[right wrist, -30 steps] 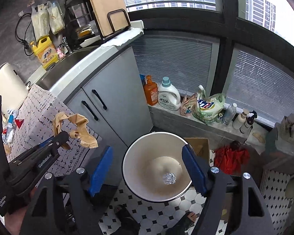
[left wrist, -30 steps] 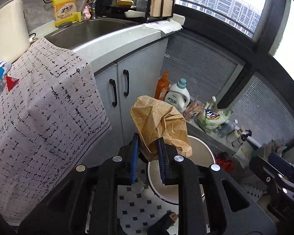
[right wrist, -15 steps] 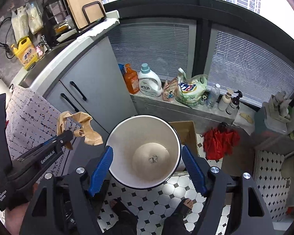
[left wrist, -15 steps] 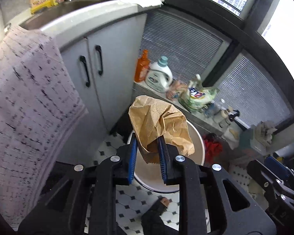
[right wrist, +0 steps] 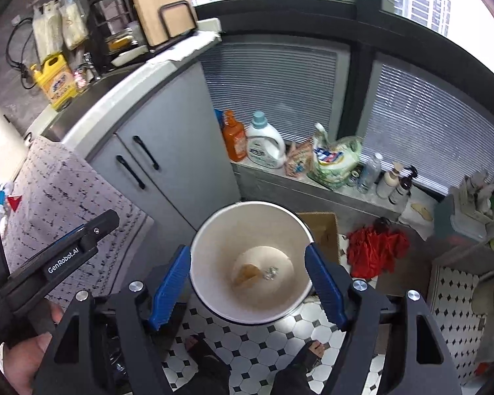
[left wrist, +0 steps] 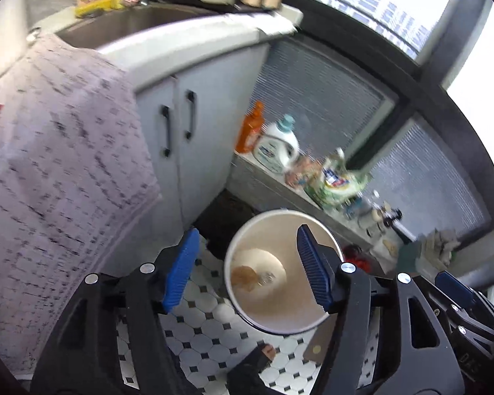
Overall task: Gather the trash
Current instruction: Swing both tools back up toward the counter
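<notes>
**Both grippers spread wide over the bin**

Left gripper (left wrist: 247, 270) hangs above the white trash bin (left wrist: 281, 324) with its blue fingers (left wrist: 181, 268) parted and nothing between them — the crumpled brown paper (left wrist: 243, 275) lies at the bottom of the bin, beside a small shiny scrap (left wrist: 269, 276). Right gripper (right wrist: 248, 288) is spread too, its pads flanking the bin's rim (right wrist: 197, 247) without gripping it. The bin stands on black-and-white tiled floor (right wrist: 260, 342), near the grey cabinet (right wrist: 168, 164) and a red cloth (right wrist: 375, 250).
</notes>
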`<action>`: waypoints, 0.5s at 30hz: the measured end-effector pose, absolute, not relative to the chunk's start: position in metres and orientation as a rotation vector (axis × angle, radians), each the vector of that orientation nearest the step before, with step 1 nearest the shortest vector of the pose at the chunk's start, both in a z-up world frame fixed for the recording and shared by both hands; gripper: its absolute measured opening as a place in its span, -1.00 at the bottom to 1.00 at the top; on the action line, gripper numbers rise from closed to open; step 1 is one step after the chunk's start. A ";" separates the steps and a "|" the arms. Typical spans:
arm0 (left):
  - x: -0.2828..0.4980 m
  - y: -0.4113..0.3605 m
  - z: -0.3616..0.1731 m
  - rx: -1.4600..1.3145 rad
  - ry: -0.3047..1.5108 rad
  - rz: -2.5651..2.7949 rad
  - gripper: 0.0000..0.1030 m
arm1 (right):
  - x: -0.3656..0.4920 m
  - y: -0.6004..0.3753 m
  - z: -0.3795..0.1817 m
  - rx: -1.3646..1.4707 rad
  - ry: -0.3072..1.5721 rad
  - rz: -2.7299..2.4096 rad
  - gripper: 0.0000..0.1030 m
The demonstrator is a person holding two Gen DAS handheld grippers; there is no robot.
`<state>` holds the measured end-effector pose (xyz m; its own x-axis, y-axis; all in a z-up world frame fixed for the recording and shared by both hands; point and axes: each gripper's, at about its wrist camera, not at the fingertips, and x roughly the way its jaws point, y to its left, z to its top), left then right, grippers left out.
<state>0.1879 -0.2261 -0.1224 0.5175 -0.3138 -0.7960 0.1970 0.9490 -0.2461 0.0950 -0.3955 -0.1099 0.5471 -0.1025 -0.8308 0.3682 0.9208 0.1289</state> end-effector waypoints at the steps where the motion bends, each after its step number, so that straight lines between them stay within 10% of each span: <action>1: 0.191 -0.219 -0.118 -0.138 0.972 -0.291 0.21 | 0.100 -0.391 -0.106 0.298 0.948 -0.268 0.37; 15: 0.195 -0.073 -0.059 -0.240 0.786 0.030 0.60 | 0.171 -0.281 -0.058 0.194 0.857 0.008 0.37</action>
